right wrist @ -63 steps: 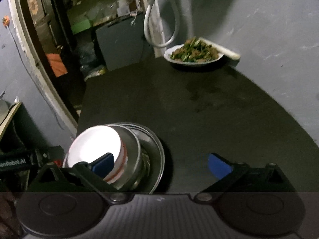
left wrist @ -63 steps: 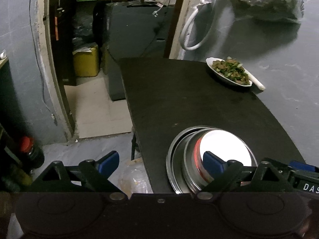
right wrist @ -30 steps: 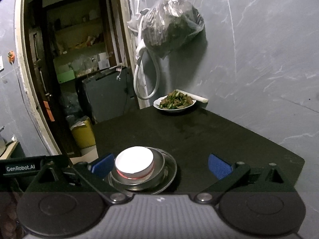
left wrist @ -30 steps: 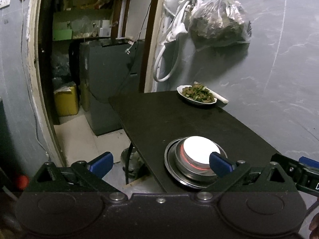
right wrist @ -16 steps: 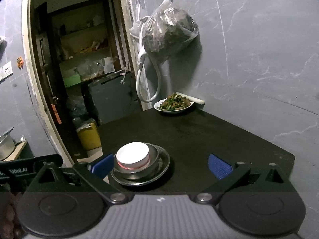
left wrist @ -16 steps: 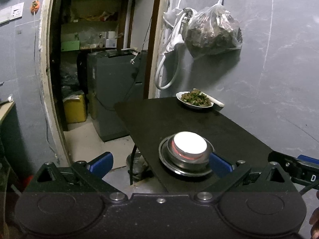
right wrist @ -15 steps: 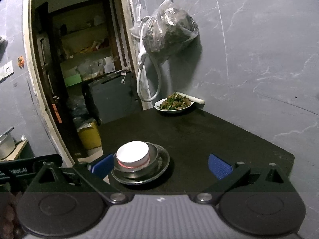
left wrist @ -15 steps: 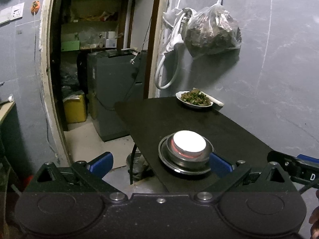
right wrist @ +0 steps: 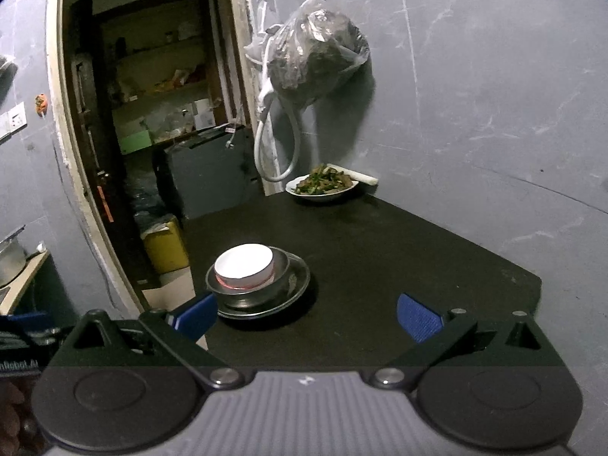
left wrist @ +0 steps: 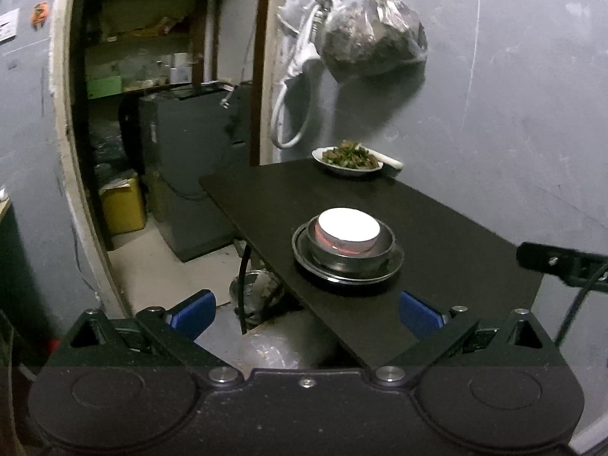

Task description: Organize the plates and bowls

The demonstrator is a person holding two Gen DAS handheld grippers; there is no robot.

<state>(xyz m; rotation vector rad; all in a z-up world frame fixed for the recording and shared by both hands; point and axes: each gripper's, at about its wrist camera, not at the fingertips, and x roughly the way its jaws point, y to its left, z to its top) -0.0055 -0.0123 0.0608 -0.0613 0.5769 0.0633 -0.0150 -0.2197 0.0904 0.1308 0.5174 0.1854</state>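
Both grippers, left (left wrist: pixel 306 313) and right (right wrist: pixel 306 313), are hanging spread and empty. A white bowl (left wrist: pixel 349 224) is sitting stacked in a steel bowl (left wrist: pixel 349 252) on a plate (left wrist: pixel 391 262) near the table's (left wrist: pixel 437 224) left edge.

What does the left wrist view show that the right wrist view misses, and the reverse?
Only the left wrist view: a metal bowl on the floor under the table. Only the right: a wall socket and a pot on a side counter. Both: the white bowl nested in a steel bowl on a steel plate, the food plate, the hanging bag.
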